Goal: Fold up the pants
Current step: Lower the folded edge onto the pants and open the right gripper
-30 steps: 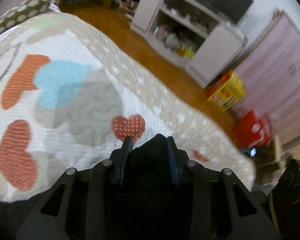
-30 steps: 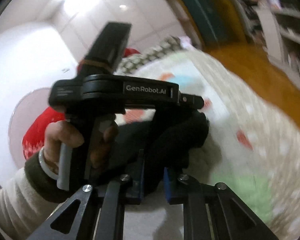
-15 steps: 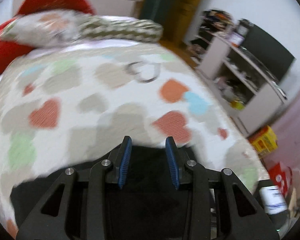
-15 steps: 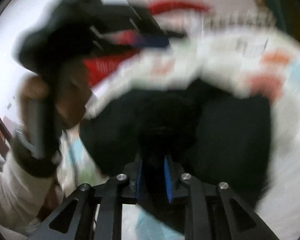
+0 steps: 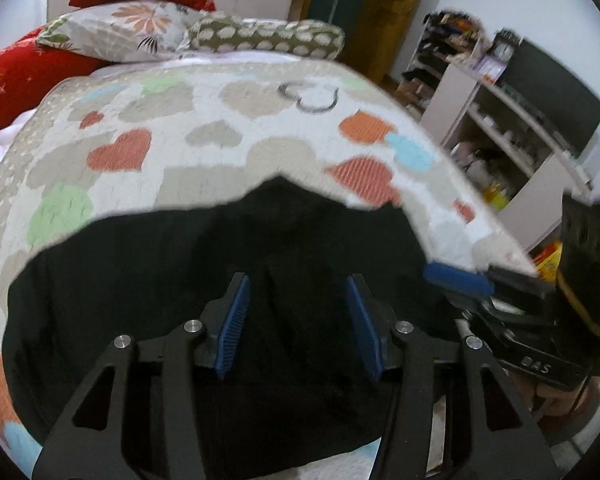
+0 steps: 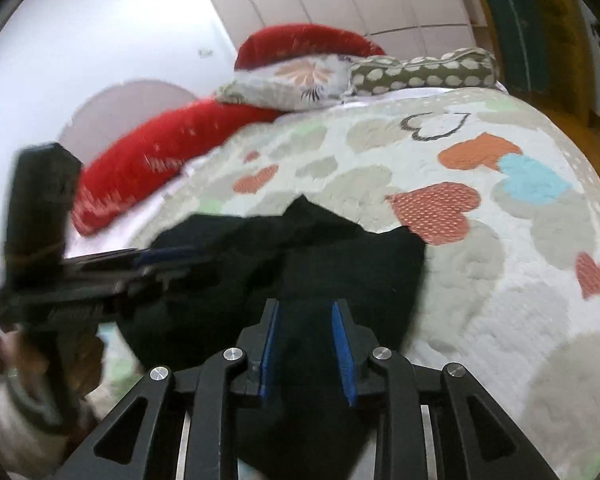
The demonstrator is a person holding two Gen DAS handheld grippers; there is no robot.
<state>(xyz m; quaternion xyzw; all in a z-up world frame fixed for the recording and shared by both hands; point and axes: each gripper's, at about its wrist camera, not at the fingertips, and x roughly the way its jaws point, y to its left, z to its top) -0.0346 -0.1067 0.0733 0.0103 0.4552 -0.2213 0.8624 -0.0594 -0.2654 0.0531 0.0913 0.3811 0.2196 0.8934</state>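
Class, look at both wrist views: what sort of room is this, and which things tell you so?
Most likely a bedroom: a bed with a heart-patterned quilt, pillows at its head, and a shelf unit with household items alongside.

letters "BAS" on the right claw [image 5: 458,280] body (partly blurred), nothing else legible

Soft, even indoor light, no hard shadows. Strong fisheye bending, dark vignette at corners. Motion blur on left gripper [image 6: 172,258] in right view. Black pants [image 5: 204,264] underexposed, folds unreadable. Quilt [image 6: 480,280] slightly soft.
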